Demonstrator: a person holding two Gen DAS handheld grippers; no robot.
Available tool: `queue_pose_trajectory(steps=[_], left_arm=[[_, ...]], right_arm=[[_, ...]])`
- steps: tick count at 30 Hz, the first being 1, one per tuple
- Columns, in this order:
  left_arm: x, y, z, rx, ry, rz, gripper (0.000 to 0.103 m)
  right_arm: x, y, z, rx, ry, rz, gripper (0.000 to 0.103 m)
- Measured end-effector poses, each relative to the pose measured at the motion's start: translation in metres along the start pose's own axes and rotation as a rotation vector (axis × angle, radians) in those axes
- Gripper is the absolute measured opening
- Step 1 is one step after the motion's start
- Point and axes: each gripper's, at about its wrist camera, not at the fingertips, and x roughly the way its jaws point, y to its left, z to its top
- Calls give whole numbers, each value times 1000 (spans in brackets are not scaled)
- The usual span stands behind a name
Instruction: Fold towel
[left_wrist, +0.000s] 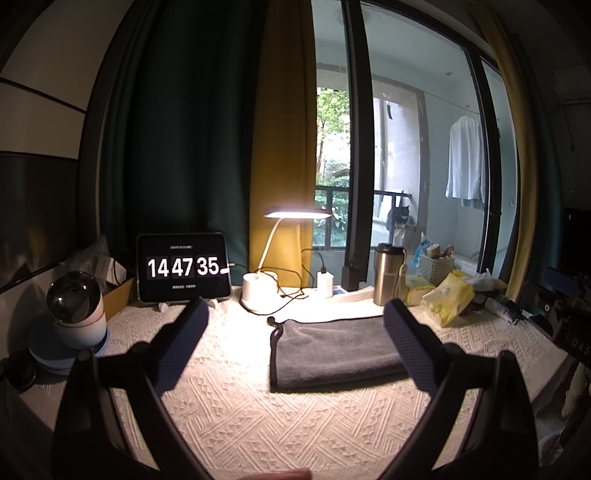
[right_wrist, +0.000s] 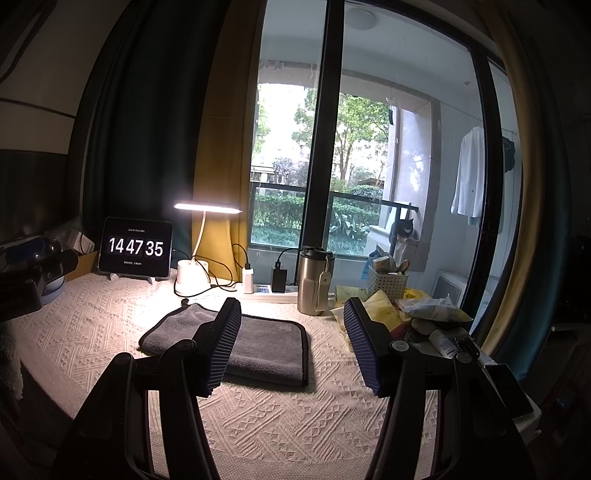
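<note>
The gray towel (left_wrist: 332, 350) lies folded on the counter (left_wrist: 229, 417), so both left tongs (left_wrist: 295, 343) and right tongs (right_wrist: 291, 343) hover released, gripping nothing.

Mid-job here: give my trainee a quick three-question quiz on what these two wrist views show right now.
1. True or false: the grey towel lies folded flat on the cream tablecloth.
2. Which is holding the towel: A) left gripper, B) right gripper, C) neither?
3. Fill in: the steel tumbler stands beyond the towel, right of the lit ____.

Key: 1 true; 2 C, both are open and clear of it; 3 desk lamp.
</note>
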Motion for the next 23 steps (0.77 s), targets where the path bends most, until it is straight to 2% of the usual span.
queue_pose_trajectory(steps=[23], left_arm=[[0, -3, -6, -2, -16, -21, 97]], right_arm=[[3, 6, -5, 8, 13, 9, 61]])
